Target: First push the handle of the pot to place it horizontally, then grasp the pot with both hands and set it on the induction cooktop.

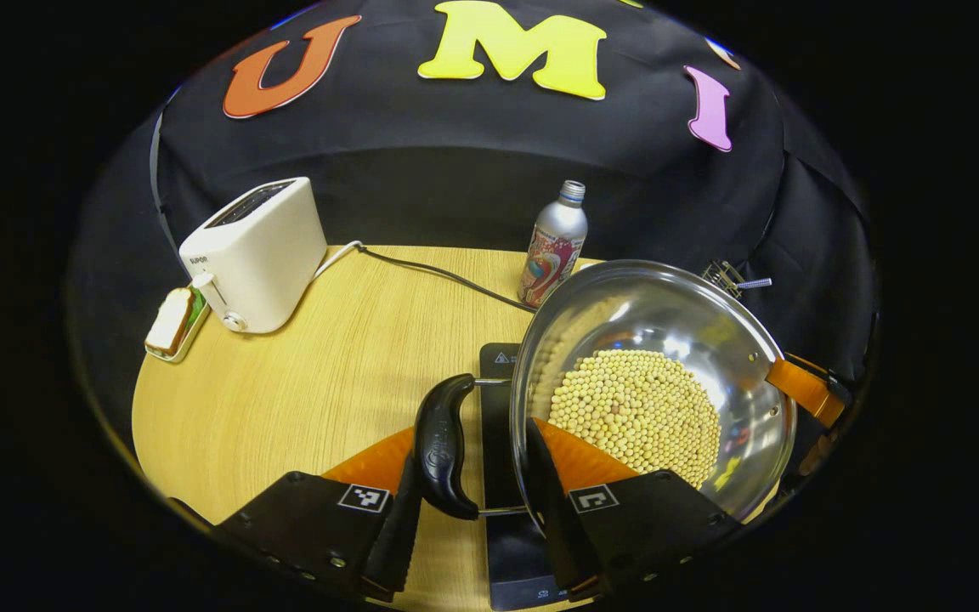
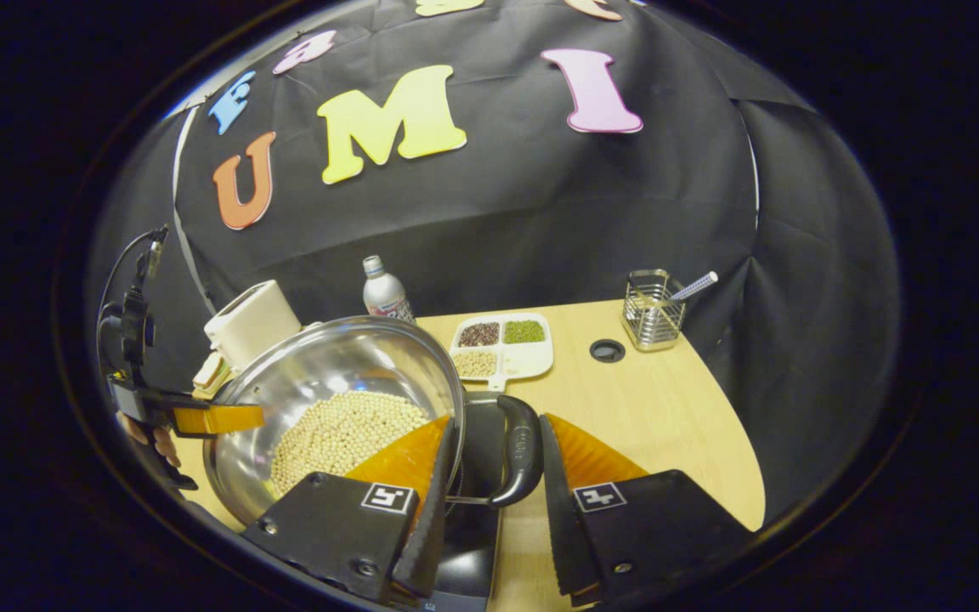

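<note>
Both jaws straddle the pot's (image 1: pixel 668 340) two side handles: the left gripper (image 1: pixel 472 510) brackets one handle (image 1: pixel 444 446), the right gripper (image 2: pixel 494 510) the other (image 2: pixel 522 459), though actual contact is unclear. Filled with beans (image 1: pixel 638 412), the pot hangs tilted over the cooktop (image 1: pixel 498 399) on the table (image 1: pixel 328 374).

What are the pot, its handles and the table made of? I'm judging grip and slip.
Pot: polished metal, likely stainless steel, with mirror-like reflections. Handle: glossy dark moulded plastic, probably, on wire brackets. Table: pale wood-grain, possibly laminate, smooth and matte.
</note>
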The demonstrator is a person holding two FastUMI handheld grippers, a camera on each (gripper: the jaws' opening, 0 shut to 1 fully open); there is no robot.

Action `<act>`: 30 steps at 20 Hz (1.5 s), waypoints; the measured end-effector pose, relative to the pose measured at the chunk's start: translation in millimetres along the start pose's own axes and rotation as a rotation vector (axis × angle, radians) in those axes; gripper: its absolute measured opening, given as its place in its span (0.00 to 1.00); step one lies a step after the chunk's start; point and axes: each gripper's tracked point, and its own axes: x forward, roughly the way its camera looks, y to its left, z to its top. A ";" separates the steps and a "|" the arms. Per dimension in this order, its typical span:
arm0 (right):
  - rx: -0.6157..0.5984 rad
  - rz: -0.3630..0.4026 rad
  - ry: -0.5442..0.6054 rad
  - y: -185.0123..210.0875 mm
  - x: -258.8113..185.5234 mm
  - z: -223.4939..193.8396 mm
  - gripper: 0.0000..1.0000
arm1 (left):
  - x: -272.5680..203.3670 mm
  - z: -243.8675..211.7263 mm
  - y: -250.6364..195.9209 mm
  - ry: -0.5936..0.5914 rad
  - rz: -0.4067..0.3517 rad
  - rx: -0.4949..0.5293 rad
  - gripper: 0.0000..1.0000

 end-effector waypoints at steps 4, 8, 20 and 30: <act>0.001 -0.014 0.006 -7.5 2.6 -10.2 0.52 | 17.4 -9.1 -1.1 -0.016 -0.017 -0.019 0.61; 0.035 0.004 0.001 -7.5 15.3 -21.7 0.56 | 11.6 -3.3 -3.9 -0.071 -0.001 -0.024 0.62; 0.078 0.002 -0.020 -9.9 10.0 -17.9 0.60 | 10.4 2.2 -2.2 -0.111 -0.007 -0.024 0.61; -0.015 -0.054 -0.146 9.8 -31.9 9.9 0.83 | -29.9 7.9 2.1 -0.199 0.034 -0.036 0.96</act>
